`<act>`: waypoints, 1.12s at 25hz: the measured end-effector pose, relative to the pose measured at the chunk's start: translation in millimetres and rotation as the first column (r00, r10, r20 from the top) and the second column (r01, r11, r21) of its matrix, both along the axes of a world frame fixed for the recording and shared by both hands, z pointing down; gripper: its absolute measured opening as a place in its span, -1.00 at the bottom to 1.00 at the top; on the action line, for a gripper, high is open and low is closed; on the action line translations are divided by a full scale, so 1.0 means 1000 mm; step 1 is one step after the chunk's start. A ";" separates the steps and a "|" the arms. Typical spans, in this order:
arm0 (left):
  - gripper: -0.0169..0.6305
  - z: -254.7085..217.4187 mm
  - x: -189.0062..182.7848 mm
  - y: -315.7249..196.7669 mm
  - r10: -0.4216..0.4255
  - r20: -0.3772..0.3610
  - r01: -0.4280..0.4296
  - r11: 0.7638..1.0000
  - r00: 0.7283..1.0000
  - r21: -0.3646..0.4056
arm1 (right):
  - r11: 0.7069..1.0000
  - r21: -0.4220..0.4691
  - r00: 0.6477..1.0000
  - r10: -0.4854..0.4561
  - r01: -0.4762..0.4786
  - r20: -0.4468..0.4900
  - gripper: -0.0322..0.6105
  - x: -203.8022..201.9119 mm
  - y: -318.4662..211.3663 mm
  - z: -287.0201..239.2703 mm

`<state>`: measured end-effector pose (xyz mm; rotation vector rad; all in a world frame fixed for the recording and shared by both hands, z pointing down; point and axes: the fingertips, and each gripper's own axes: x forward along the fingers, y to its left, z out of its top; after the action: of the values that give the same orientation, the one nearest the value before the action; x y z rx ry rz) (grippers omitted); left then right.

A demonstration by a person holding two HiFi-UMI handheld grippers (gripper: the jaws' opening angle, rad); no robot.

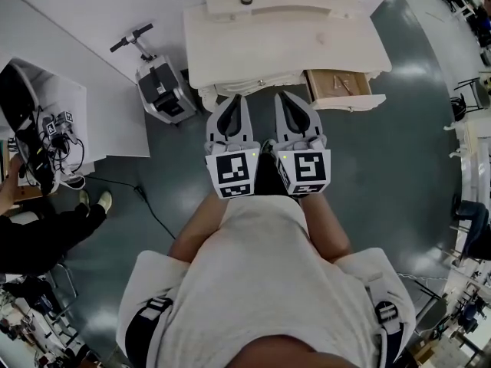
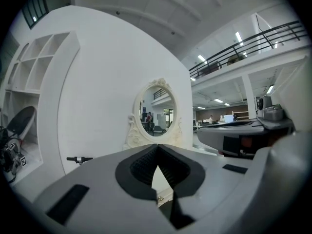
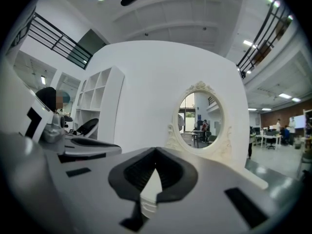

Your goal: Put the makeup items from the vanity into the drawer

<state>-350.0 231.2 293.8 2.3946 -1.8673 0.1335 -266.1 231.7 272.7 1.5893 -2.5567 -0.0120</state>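
While left tongs and right tongs sit closed, drawer gapes.

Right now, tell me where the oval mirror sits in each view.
Head view: it cannot be made out; only the vanity top shows, upper centre.
Left gripper view: oval mirror, centre.
Right gripper view: oval mirror, right of centre.
Shared landmark: white wall behind it.

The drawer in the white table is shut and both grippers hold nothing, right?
No. The drawer is open, pulled out from the white table, as the head view shows. The left gripper and right gripper do hold nothing.
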 end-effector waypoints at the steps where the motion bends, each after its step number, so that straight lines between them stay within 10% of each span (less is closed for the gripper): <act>1: -0.93 0.001 0.002 -0.007 -0.001 0.003 0.001 1.000 1.000 -0.001 | 1.000 -0.004 1.000 0.001 -0.001 0.002 -0.86 0.003 -0.008 0.002; 28: -0.93 0.024 0.064 -0.232 -0.086 0.090 0.094 0.991 0.992 -0.096 | 0.984 -0.094 0.984 -0.138 0.149 0.113 -0.86 0.058 -0.229 0.022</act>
<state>-285.6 -1.0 318.1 2.2686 -1.9519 0.3201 -207.7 2.6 294.8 1.4025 -2.6990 0.1908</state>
